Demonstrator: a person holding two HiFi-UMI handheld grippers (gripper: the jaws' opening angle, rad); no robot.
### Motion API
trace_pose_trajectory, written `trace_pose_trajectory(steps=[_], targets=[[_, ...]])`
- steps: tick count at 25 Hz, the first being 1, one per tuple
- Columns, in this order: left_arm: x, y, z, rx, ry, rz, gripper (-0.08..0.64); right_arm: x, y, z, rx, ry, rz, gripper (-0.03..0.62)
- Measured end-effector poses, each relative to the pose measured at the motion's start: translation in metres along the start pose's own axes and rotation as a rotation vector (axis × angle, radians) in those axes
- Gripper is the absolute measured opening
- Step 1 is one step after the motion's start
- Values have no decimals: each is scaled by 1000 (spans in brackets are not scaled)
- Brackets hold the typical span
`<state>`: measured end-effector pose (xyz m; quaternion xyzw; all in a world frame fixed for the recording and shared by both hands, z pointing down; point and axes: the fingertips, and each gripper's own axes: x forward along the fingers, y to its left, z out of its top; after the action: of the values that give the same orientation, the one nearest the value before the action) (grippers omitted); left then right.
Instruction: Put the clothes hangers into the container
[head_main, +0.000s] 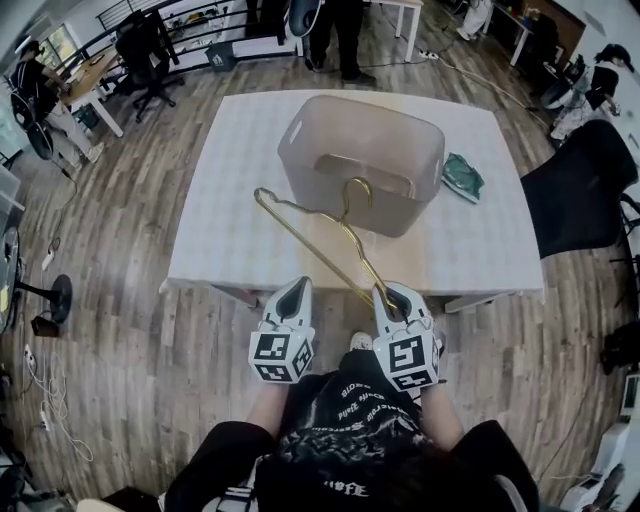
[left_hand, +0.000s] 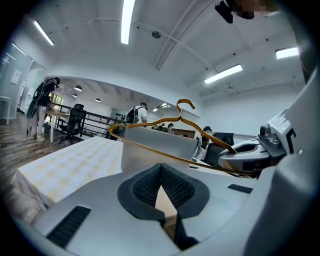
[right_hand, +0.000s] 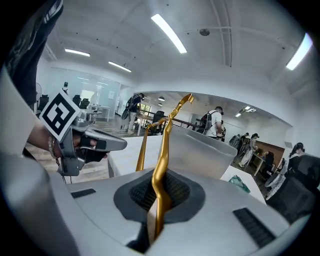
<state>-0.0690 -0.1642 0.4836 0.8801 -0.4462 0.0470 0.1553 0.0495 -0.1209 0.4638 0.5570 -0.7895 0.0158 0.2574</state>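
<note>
A gold wire hanger (head_main: 320, 235) hangs in the air over the table's near edge, its hook (head_main: 357, 188) close to the front wall of the translucent container (head_main: 362, 160). My right gripper (head_main: 392, 300) is shut on one end of the hanger; in the right gripper view the gold wire (right_hand: 162, 165) rises from between the pads. My left gripper (head_main: 290, 305) is beside it, off the table's front edge, shut with nothing in it. In the left gripper view the hanger's hook (left_hand: 185, 103) stands ahead, in front of the container (left_hand: 150, 150).
A white cloth covers the table (head_main: 230, 200). A green crumpled thing (head_main: 463, 176) lies to the right of the container. A black chair (head_main: 580, 190) stands at the table's right side. People and office chairs are farther back in the room.
</note>
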Motion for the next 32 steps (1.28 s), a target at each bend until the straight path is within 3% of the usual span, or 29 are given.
trace_pose_trajectory(steps=[13,22,32], targets=[[106,-24,31,-11,-70,94,20,27,-152,50,3,-116,87,8],[125,-17,28,-22,-50,135,20,55,-229,55,-84,-10,67,8],[136,17,40,-44,-35,153,20,93,-261,59,-153,137,92,8]])
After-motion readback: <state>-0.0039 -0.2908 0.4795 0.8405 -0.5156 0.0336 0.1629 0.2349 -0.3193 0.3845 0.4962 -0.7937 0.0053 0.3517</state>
